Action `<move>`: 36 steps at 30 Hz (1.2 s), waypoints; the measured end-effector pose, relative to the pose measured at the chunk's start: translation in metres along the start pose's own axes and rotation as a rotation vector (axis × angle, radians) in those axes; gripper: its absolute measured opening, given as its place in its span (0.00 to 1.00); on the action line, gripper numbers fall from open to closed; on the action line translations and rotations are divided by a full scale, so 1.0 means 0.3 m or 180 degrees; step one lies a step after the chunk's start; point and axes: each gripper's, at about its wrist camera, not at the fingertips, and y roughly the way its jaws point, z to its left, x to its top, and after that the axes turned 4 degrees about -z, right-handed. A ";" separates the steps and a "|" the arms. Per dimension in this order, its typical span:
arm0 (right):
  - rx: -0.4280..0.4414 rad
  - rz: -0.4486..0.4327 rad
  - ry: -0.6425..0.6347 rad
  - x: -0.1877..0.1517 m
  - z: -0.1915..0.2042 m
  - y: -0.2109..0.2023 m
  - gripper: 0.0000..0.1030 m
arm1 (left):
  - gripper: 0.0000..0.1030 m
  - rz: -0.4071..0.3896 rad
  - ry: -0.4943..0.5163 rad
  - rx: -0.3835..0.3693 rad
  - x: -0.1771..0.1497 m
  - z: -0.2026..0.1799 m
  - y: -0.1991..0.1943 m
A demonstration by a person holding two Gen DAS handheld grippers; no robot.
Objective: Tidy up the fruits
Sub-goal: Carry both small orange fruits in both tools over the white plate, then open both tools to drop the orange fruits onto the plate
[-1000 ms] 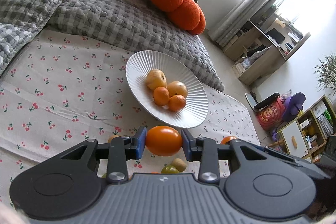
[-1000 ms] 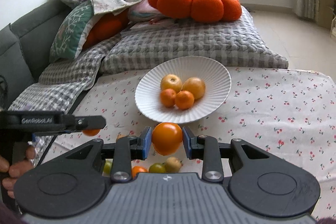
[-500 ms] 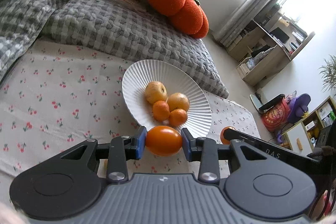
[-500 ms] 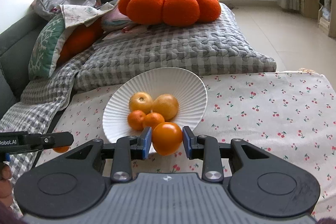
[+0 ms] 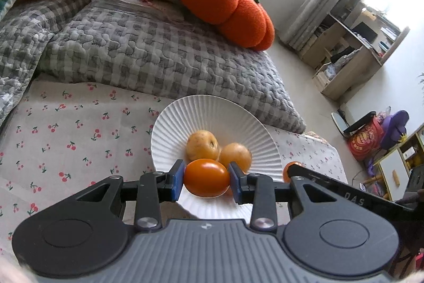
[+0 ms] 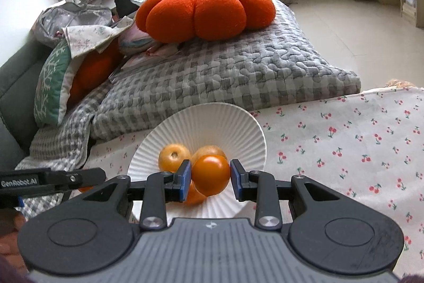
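The white ribbed plate (image 5: 212, 110) holds two yellow apples (image 5: 202, 145). The left gripper (image 5: 206, 178) pinches one orange tomato (image 5: 206, 177). The right gripper (image 6: 210, 178) pinches one orange fruit (image 6: 210, 174).

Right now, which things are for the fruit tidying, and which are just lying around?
For the job:
- left tool, shut on an orange tomato
- right tool, shut on another orange tomato
- white ribbed plate
- two yellow fruits on the plate

Just lying about:
- pumpkin cushion
- grey checked quilt
- green patterned pillow
- cherry-print cloth
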 end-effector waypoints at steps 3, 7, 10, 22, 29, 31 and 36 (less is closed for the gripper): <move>0.0037 0.0005 0.0057 0.020 -0.018 0.026 0.28 | 0.29 0.0025 -0.0022 0.0051 0.014 -0.001 0.033; 0.0021 0.0056 0.0117 0.029 -0.041 0.064 0.28 | 0.29 0.0079 -0.0064 0.0108 0.025 0.005 0.080; 0.0033 0.0091 0.0173 0.033 -0.056 0.085 0.28 | 0.29 0.0109 -0.0084 0.0125 0.034 0.013 0.114; 0.0051 0.0194 0.0082 0.039 -0.059 0.168 0.28 | 0.29 0.0245 -0.0158 0.0163 0.041 0.060 0.229; 0.0107 0.0123 0.0217 0.077 -0.055 0.234 0.28 | 0.29 0.0201 -0.0220 0.0120 0.063 0.076 0.268; 0.0132 0.0136 0.0211 0.080 -0.035 0.266 0.28 | 0.29 0.0209 -0.0213 0.0131 0.062 0.082 0.280; 0.0189 0.0200 0.0147 0.068 0.004 0.330 0.28 | 0.30 0.0259 -0.0124 0.0070 0.051 0.081 0.289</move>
